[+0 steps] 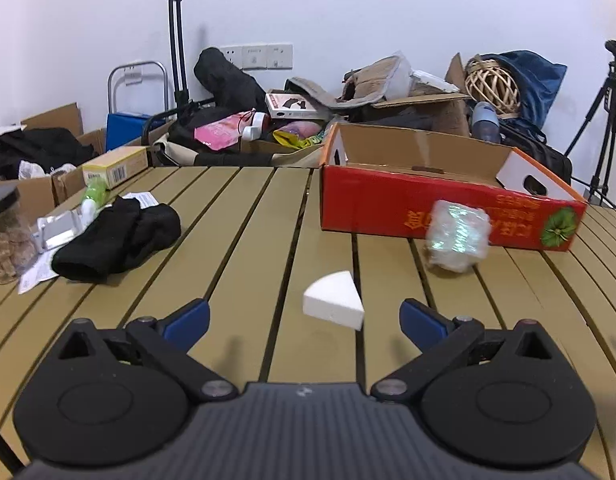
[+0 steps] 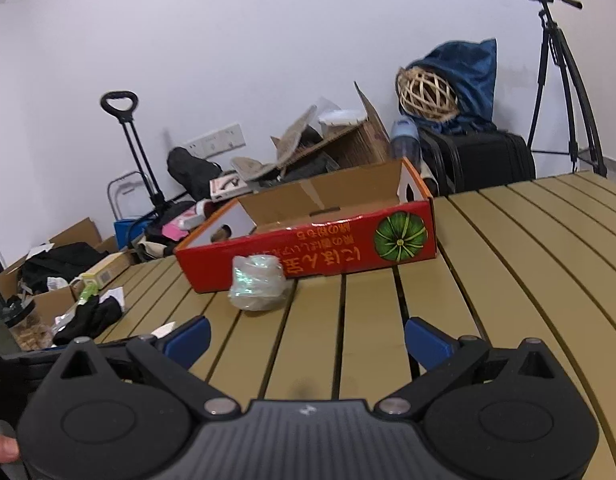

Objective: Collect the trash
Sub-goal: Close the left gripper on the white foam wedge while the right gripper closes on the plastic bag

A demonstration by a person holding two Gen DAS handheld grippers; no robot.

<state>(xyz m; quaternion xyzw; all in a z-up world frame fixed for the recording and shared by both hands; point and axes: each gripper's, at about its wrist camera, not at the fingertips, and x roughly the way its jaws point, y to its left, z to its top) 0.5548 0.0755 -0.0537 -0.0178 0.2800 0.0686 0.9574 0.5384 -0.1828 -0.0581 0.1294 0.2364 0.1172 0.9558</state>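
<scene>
Slatted table (image 1: 248,240) | left claw (image 1: 304,320) gaping, empty; white foam wedge (image 1: 334,300) lower centre between its tips | right claw (image 2: 306,338) spread, empty | plastic wad (image 2: 258,282) against red box (image 2: 308,248) | centre wedge, then close gently.

Plain white wall (image 2: 268,60) behind, evenly lit. Row of white wall sockets (image 1: 257,56) at 12 o'clock. Tan slatted table top (image 2: 528,248) with dark grooves fills foreground. Black camera tripod (image 2: 564,80) at 2 o'clock against wall. Black folding hand trolley (image 1: 175,40) at 11 o'clock. Heaped brown cardboard boxes (image 1: 424,108) along wall base between them.
</scene>
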